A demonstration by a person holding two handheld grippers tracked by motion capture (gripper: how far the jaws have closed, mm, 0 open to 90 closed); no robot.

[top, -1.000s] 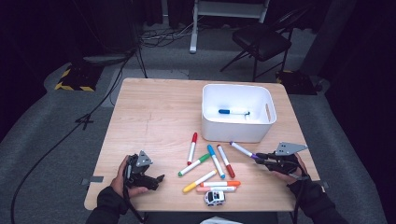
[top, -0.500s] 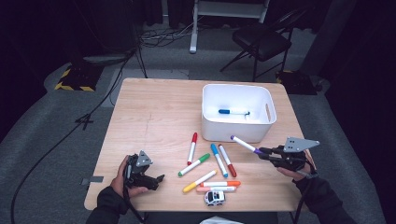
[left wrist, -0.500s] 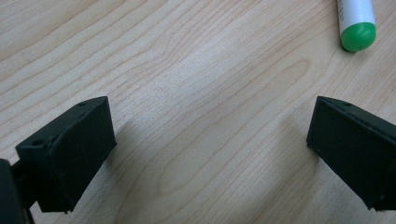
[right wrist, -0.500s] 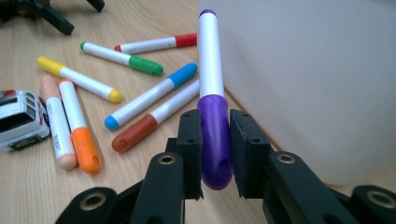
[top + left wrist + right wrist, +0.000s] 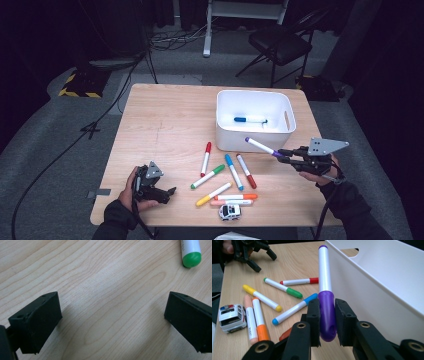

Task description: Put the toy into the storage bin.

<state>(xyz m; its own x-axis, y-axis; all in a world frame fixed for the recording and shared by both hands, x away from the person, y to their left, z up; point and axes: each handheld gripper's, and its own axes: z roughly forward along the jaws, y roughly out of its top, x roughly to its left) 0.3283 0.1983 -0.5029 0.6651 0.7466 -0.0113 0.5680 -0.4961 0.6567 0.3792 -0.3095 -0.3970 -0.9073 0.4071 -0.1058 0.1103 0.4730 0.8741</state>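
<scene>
Purple marker [image 5: 325,305] clamped in right tongs [image 5: 327,315], left tongs [image 5: 110,320] wide

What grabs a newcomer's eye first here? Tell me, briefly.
The purple marker clamped by its cap in the right tool, held above the table beside the white bin. Next, the bright markers scattered mid-table by a toy police car, and the left tool resting open at the near-left corner.
</scene>
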